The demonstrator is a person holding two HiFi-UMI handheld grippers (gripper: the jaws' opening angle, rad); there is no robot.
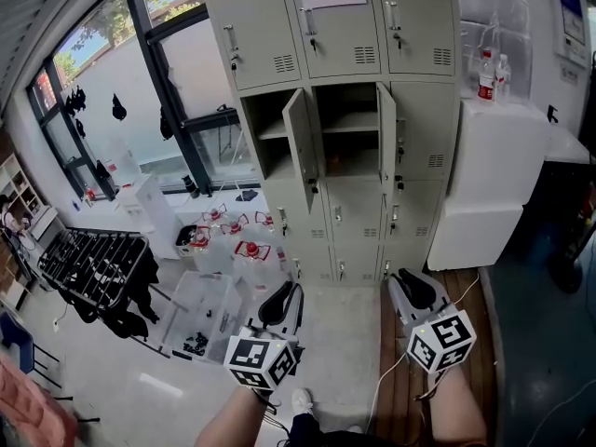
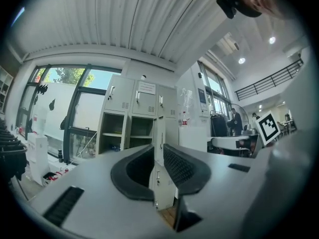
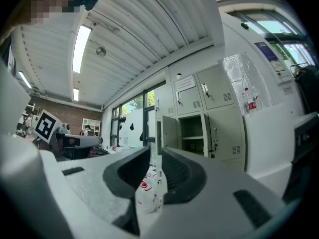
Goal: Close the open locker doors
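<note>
Two open locker doors are swung outward in the middle row of the cabinet. The left gripper and right gripper are held well short of the cabinet, with fingers slightly released and nothing grasped, probably readied for pushing the doors.

You hold your left forearm and right forearm stretched forward, the left gripper and right gripper side by side, apart from each other, both pointing level ahead, each with its jaws parted by a narrow, empty gap.
</note>
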